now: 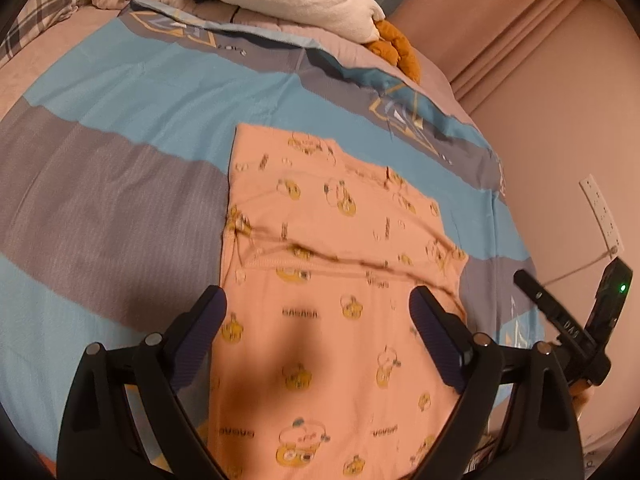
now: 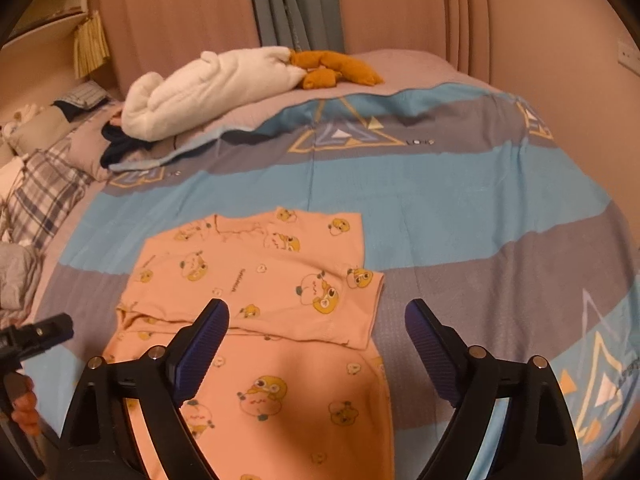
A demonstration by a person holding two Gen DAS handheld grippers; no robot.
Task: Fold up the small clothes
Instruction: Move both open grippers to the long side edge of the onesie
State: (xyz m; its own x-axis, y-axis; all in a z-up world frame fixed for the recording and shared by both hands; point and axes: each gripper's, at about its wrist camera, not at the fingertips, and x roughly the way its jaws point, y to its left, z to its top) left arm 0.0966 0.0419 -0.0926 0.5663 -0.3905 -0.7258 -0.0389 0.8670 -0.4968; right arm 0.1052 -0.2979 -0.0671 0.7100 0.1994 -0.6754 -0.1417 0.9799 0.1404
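Left gripper (image 1: 318,306): jaws spread wide, nothing between the fingers (image 1: 202,334). Right gripper (image 2: 316,318): same, wide apart and empty. Both angle downward; height over the surface is hard to judge.

A bed (image 2: 460,216) fills most of both views, covered by a duvet (image 1: 132,92) in broad teal and grey bands with yellow-outlined triangle motifs. Toward its far end lie a rolled white fleece blanket (image 2: 208,84), an orange-brown plush toy (image 2: 340,66) touching it, and some dark clothing (image 2: 120,146) partly under the blanket. A plaid pillow (image 2: 44,196) sits at the left edge. Behind the bed hang pinkish curtains (image 2: 180,12) with a grey-blue panel (image 2: 296,0) between them (the folds run straight down). A white wall socket (image 1: 602,212) shows on the pink wall (image 1: 560,92). The light is warm and dim.
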